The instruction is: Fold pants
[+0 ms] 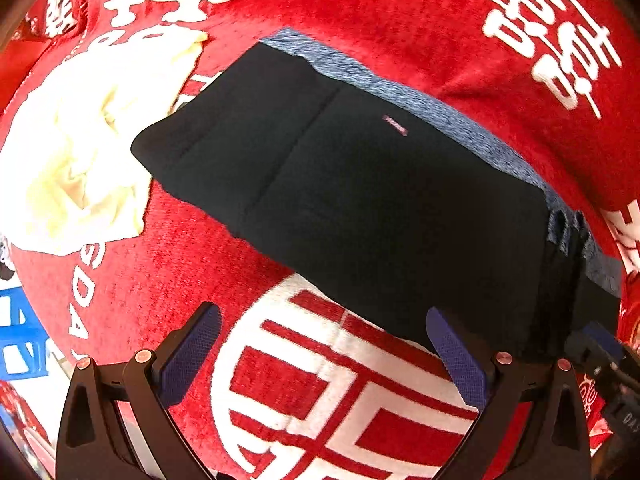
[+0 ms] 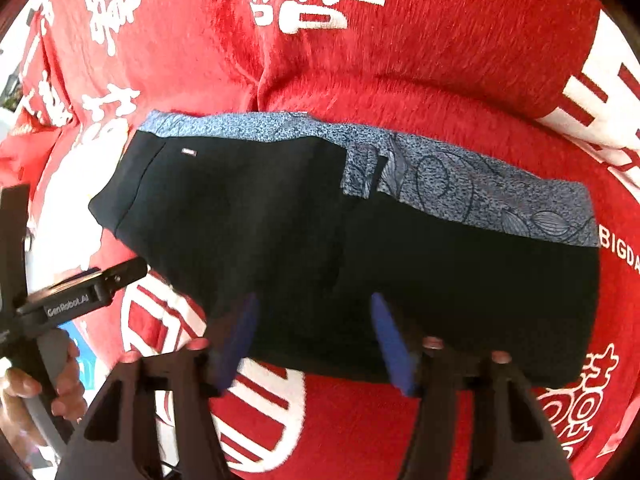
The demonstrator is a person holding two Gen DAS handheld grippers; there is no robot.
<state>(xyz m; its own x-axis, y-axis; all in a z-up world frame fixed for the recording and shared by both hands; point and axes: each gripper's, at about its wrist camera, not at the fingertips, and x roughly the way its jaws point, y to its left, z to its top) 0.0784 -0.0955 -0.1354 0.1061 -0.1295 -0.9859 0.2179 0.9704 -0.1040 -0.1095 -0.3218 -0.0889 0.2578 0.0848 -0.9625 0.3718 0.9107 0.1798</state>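
The black pants (image 1: 344, 208) lie folded into a flat rectangle on the red blanket (image 1: 400, 16), with a blue-grey patterned waistband (image 1: 452, 116) along the far edge. They also show in the right wrist view (image 2: 320, 248), waistband (image 2: 480, 192) at the far right. My left gripper (image 1: 324, 332) is open and empty, just short of the near edge of the pants. My right gripper (image 2: 314, 308) is open and empty, its blue fingertips over the near edge of the pants. The left gripper (image 2: 120, 270) also shows in the right wrist view, beside the pants' left end.
A crumpled cream cloth (image 1: 84, 148) lies left of the pants on the blanket. The red blanket (image 2: 440, 40) carries white characters and block patterns. A blue plastic object (image 1: 20, 332) sits beyond the blanket's left edge. A hand (image 2: 28, 392) holds the left gripper's handle.
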